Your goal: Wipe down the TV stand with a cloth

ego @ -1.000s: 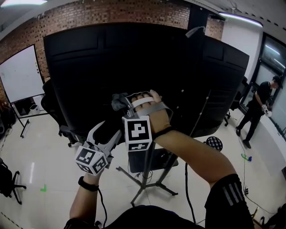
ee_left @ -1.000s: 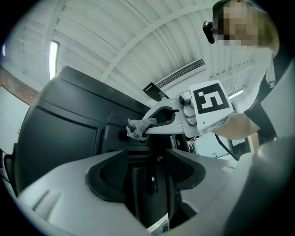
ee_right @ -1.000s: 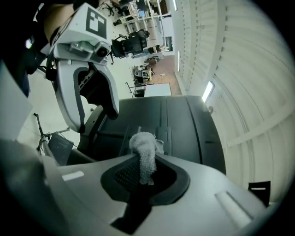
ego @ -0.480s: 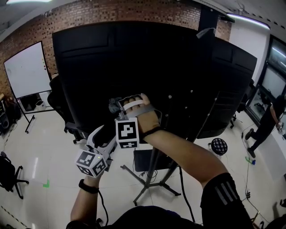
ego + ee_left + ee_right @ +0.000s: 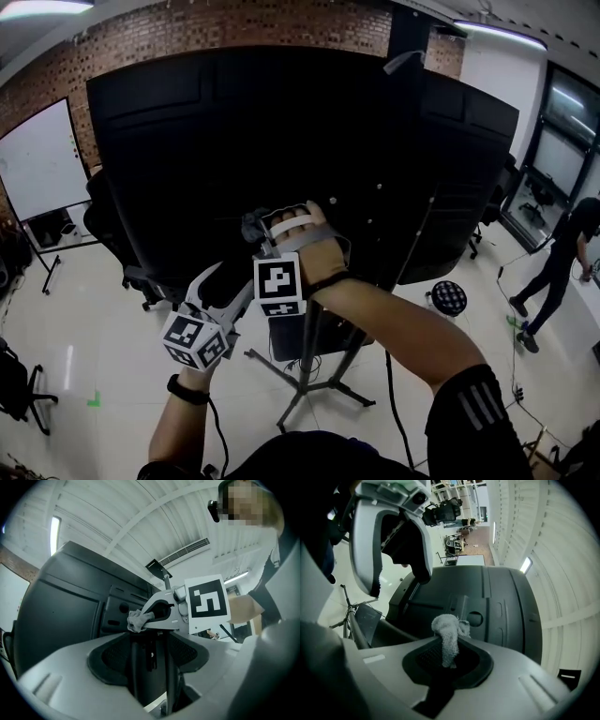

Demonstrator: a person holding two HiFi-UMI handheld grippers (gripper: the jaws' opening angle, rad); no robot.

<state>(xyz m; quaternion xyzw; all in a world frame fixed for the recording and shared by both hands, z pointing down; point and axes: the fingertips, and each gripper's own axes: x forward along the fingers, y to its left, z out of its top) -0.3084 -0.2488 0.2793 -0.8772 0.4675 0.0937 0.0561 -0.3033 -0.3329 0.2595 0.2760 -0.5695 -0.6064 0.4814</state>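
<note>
Overhead, right claw clamped on small grey towelling cloth, cloth held up at back of large black TV panel, left claw wide apart, empty, lower left, dark tripod TV stand underneath.

the cloth looks like nubby terry, pale grey and kinda fuzzy. the right tongs are smooth matt light-grey plastic with dark pads in a fine mesh texture, same deal on the left tongs. the tv back is matt black plastic. the tv stand looks like dull grey metal. the floor is pale and glossy, the brick wall rough.
</note>
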